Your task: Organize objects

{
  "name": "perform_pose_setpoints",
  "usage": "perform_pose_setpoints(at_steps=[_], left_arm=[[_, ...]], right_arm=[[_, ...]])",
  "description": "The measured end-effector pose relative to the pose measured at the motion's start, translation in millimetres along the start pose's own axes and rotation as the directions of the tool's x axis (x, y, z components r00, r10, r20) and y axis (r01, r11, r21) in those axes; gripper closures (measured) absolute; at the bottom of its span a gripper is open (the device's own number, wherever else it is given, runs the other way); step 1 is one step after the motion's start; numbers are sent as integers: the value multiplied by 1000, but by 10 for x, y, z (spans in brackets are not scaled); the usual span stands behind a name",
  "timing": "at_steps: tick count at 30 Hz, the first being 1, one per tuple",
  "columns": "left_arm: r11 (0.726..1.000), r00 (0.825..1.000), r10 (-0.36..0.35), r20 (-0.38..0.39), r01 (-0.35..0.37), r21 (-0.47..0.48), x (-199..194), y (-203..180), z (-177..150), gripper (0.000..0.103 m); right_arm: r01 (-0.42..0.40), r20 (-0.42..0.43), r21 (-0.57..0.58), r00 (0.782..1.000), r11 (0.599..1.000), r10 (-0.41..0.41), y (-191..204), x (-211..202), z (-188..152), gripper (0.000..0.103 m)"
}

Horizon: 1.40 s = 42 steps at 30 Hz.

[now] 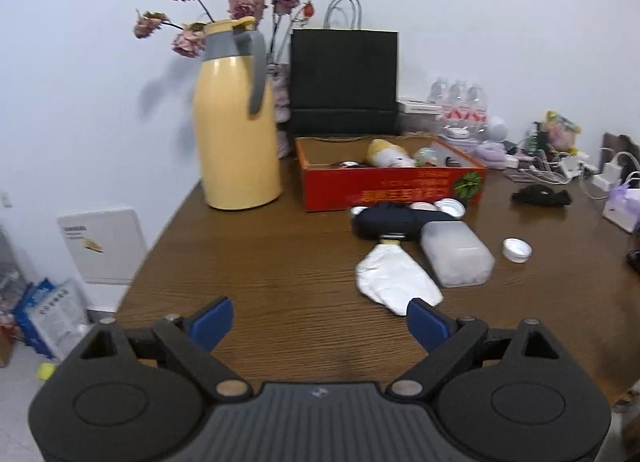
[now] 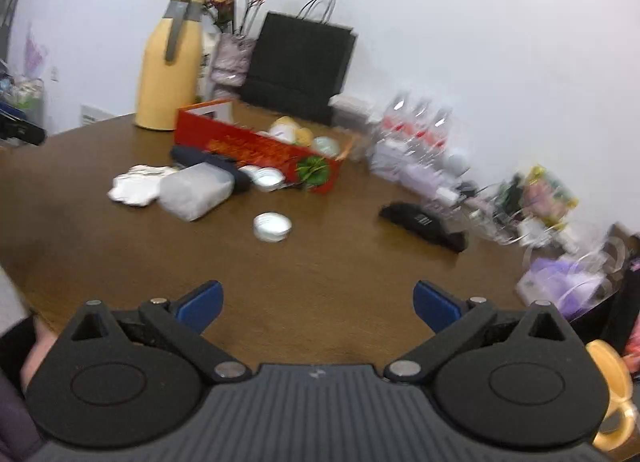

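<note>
Left tool (image 1: pixel 320 326) gaping, empty; red box (image 1: pixel 392 188) contents part-hidden.

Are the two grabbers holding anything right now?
No. The left gripper and the right gripper are both open, with only bare table between their fingers.

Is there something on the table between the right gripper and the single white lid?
Nothing visible does. The right gripper is open and holds nothing, and only bare table lies between it and the white lid. The plastic container lies off to the lid's left, and the black cloth to its right.
</note>
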<state>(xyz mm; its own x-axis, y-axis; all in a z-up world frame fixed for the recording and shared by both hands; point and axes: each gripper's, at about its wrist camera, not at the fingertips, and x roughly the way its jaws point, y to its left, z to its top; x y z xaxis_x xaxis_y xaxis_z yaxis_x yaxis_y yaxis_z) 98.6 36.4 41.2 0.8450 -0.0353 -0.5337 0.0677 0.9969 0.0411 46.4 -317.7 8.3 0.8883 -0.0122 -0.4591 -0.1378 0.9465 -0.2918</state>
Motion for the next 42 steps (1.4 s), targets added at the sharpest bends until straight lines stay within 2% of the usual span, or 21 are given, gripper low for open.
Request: perform_pose_setpoints(at_steps=[2,5,9,13,16,19,21,23,24,25,26,28,30,31,32,34,36,39,42], left_arm=[[999,1000,-22,19,23,-27,-40,-4,-12,9],[996,997,-79,7,79,-30,6,-69,-52,9],[994,993,-113,-36,113,5,241,-203,-107,9],[987,984,-156,-89,159,24,654,-358,-105,9],[987,983,-153,-100,158,44,968,-465,-54,10],[989,987,-136,-88,140,38,1236,-480,64,14],[986,984,-161,-72,163,24,1387,-435,143,15],[987,984,-158,-82,158,-3,1537,-396,209,16],[989,985,-150,-85,149,-14,1598,-381,236,20],[989,985,-146,-87,144,-22,1654,-370,259,24],[989,985,-147,-92,145,-30,1706,-362,274,32],[984,977,-178,-114,176,-30,1805,-358,282,43],[982,972,-191,-136,188,-33,1870,-357,250,53],[984,975,-180,-127,178,-25,1865,-363,239,58],[984,977,-176,-125,175,-18,1853,-371,234,72],[986,977,-168,-130,165,-35,1842,-359,242,81],[986,979,-163,-125,156,-64,1823,-337,221,84],[991,986,-118,-118,109,-80,1698,-332,176,87],[990,990,-107,-95,98,-102,1452,-320,132,88]], right_arm=[[36,35,36,999,999,-37,23,-15,18,0],[9,49,133,999,991,-16,-14,67,2,0],[24,8,161,1000,987,-25,72,371,36,0],[11,-83,229,996,973,8,137,853,88,0],[-7,-108,272,993,962,38,160,1178,151,2],[-48,-102,281,992,959,79,207,1413,276,6],[-78,-81,248,992,966,101,283,1508,362,6],[-56,-83,212,994,976,75,337,1628,403,6],[-28,-94,193,994,981,47,358,1715,407,6],[-7,-116,183,993,983,29,359,1797,413,12],[-3,-135,185,990,983,28,349,1867,416,25],[-27,-158,225,985,974,64,297,1980,410,38],[-50,-164,260,982,964,95,273,2049,396,41],[-52,-167,258,981,965,98,286,2065,388,47],[-53,-170,255,980,966,98,299,2083,377,56],[-60,-159,263,982,963,105,301,2111,361,58],[-58,-152,268,983,962,102,312,2107,359,61],[-32,-142,252,988,967,69,319,2031,346,61],[-47,-101,287,992,957,79,264,1819,301,61]])
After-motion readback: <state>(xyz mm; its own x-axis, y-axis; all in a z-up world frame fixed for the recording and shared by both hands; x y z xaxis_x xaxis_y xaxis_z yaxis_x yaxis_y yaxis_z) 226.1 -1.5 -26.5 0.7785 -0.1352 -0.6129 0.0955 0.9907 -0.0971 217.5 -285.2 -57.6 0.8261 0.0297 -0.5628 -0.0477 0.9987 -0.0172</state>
